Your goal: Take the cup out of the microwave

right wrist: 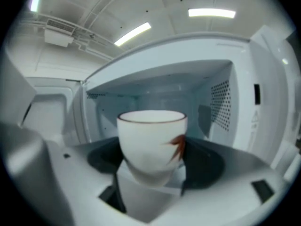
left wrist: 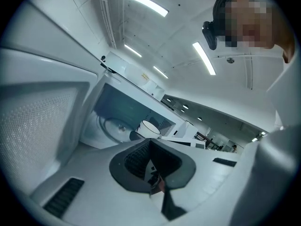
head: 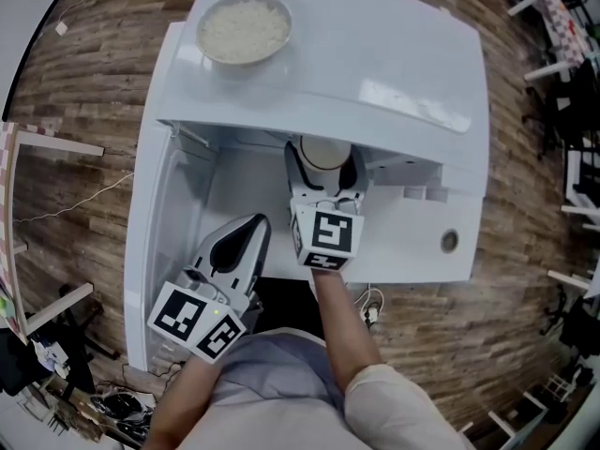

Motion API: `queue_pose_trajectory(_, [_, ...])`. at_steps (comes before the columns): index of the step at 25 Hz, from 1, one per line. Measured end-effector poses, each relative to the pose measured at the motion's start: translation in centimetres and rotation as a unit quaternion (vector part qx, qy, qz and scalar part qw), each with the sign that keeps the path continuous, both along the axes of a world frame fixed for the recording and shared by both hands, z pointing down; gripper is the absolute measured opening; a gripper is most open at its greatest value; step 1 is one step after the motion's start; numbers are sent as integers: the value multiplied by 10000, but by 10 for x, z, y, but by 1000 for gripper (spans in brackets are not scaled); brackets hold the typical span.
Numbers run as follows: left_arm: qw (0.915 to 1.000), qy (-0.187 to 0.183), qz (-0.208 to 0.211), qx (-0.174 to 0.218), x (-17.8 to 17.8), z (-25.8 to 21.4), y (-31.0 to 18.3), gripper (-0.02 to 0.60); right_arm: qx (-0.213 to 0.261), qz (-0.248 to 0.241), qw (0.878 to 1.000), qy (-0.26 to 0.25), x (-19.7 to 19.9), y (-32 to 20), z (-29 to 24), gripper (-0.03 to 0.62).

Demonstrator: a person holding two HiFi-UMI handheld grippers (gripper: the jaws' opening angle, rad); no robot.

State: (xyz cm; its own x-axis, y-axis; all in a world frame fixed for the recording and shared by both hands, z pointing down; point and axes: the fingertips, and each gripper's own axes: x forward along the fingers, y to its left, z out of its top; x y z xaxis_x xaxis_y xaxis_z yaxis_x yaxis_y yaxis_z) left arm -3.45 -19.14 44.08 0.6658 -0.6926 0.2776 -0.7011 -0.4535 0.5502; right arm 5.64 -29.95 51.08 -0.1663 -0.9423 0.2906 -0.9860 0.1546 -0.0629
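Note:
A white cup [head: 324,152] with a thin brown rim and a red-brown mark sits between the jaws of my right gripper [head: 323,172], which is shut on it at the mouth of the open white microwave [head: 403,82]. In the right gripper view the cup [right wrist: 151,142] fills the middle, upright, held by my right gripper [right wrist: 150,175], with the cavity behind it. My left gripper [head: 247,232] hangs lower left, in front of the open door [head: 155,204], shut with nothing in it. In the left gripper view, my left gripper [left wrist: 153,163] points up at the cavity and the cup [left wrist: 149,127].
A bowl of rice [head: 244,28] stands on top of the microwave at the back left. The glass turntable [left wrist: 115,126] lies inside the cavity. The control panel with a knob [head: 449,241] is to the right. Wooden floor with cables surrounds the unit.

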Motion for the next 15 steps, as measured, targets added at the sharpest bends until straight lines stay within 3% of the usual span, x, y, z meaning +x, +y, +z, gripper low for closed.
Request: queue_pose_trajectory(15, [9998,-23,157,91,3,-4,28,9,3,-264,9996,-61,-7,53,-17,382])
